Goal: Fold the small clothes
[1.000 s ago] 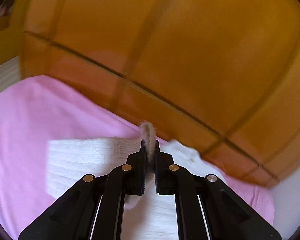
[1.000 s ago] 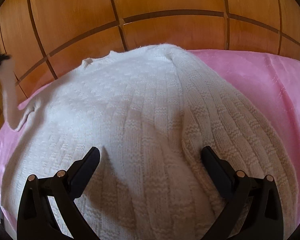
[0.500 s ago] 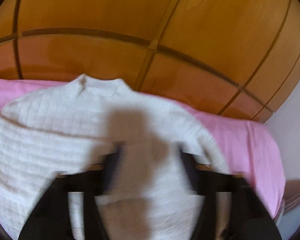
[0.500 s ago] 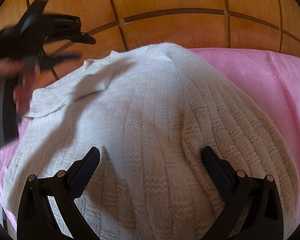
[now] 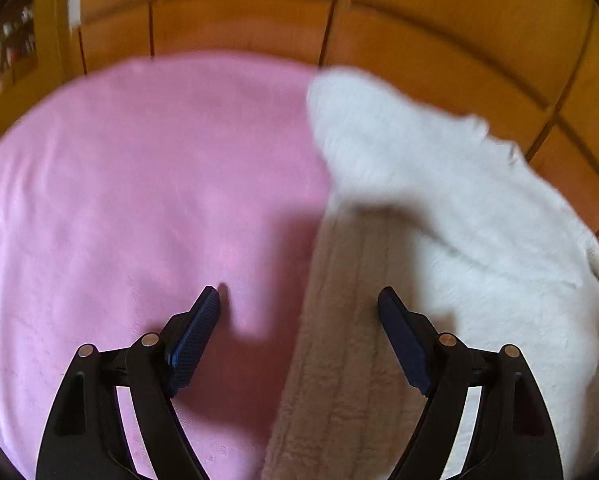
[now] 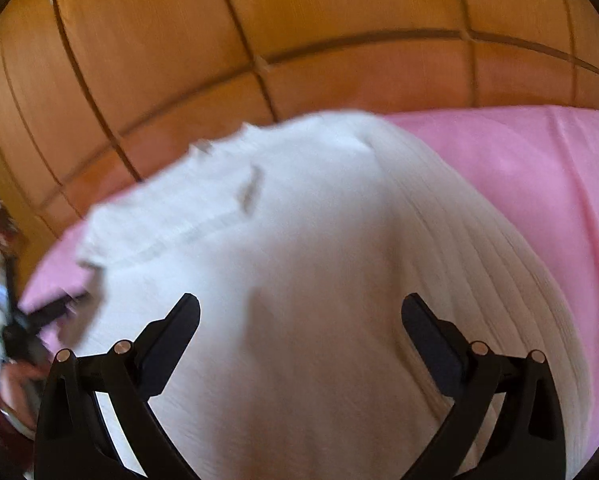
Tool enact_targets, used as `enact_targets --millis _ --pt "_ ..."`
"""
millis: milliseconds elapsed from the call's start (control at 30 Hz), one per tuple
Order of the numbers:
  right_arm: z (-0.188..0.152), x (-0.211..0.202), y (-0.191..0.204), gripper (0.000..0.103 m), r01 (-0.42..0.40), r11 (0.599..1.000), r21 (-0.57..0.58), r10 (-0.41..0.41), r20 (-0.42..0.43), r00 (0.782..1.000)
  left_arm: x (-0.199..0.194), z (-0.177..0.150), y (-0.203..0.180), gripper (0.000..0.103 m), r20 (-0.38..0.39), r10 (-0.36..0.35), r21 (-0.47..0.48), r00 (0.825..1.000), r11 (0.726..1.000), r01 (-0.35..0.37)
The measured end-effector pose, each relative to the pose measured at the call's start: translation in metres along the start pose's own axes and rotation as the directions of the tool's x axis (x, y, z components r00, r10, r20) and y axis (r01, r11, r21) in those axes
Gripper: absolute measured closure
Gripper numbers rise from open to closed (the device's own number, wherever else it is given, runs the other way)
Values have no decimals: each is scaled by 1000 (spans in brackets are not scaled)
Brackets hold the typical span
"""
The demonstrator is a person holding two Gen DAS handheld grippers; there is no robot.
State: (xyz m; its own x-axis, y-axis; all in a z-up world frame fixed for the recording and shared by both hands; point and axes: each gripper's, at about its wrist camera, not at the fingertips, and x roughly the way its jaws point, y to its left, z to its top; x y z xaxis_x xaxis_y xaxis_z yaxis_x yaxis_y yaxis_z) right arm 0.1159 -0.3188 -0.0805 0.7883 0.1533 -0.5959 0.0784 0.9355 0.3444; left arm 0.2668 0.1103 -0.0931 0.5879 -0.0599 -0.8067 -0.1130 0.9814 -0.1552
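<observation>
In the left wrist view, the left gripper [image 5: 299,308] hangs over the pink bedcover [image 5: 139,200] with its jaws spread wide and nothing between them; they have just been opening. It straddles the left side edge of the white knitted sweater [image 5: 439,220], one finger over bare pink and the other over the knit, which probably sets it up to take that side edge for the next fold. The sleeve lies folded in across the chest, near the collar. To the left of the sweater the cover is broad and bare, so there is plenty of room to swing; beyond the garment the wooden panelled wall [image 5: 419,20] closes the far side. In the right wrist view, the right gripper [image 6: 299,312] is also released, fingers wide apart over the sweater's [image 6: 299,260] middle and holding nothing, seemingly waiting above the body. The ribbed right edge runs down just past its right finger, with open pink cover [image 6: 539,168] beyond. The picture is blurred, so whether the pads graze the knit I cannot tell.
</observation>
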Motion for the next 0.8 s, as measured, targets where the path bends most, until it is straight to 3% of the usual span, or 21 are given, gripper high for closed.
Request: enact_targets --millis 67,200,267,367,433,500,600,633,700,767,800 --pt "22 10 18 3 -71 997 -38 71 -15 997 5 8 -8 23 8 19 22 1000 1000 -19" --pt "46 52 25 21 -180 983 43 183 -84 979 30 42 -47 23 17 78 153 997 985 -80" --pt "51 73 24 30 -182 979 96 193 -123 973 36 56 -51 22 61 107 117 992 987 -114" --pt "56 104 16 33 -210 957 200 242 -152 958 41 62 -34 10 134 129 -34 982 991 -126" --pt "59 121 11 32 -235 938 256 278 -148 949 51 58 -10 7 122 61 -131 991 990 -45" --pt "64 131 12 32 -268 925 268 310 -126 943 44 56 5 4 179 -28 -194 984 979 63" --pt "71 148 23 35 -329 914 238 362 -110 926 46 58 10 4 180 -53 -206 982 974 90" --pt "72 151 26 40 -339 913 225 369 -104 924 47 58 8 4 178 -46 -201 983 976 82" --pt "73 154 30 74 -341 919 196 366 -107 925 49 59 5 4 177 -30 -191 984 980 64" --pt "76 162 30 96 -345 918 193 371 -119 921 46 58 8 4 188 -34 -197 982 978 71" --pt "78 164 28 96 -346 916 201 373 -113 921 43 53 7 4 201 -43 -209 979 974 86"
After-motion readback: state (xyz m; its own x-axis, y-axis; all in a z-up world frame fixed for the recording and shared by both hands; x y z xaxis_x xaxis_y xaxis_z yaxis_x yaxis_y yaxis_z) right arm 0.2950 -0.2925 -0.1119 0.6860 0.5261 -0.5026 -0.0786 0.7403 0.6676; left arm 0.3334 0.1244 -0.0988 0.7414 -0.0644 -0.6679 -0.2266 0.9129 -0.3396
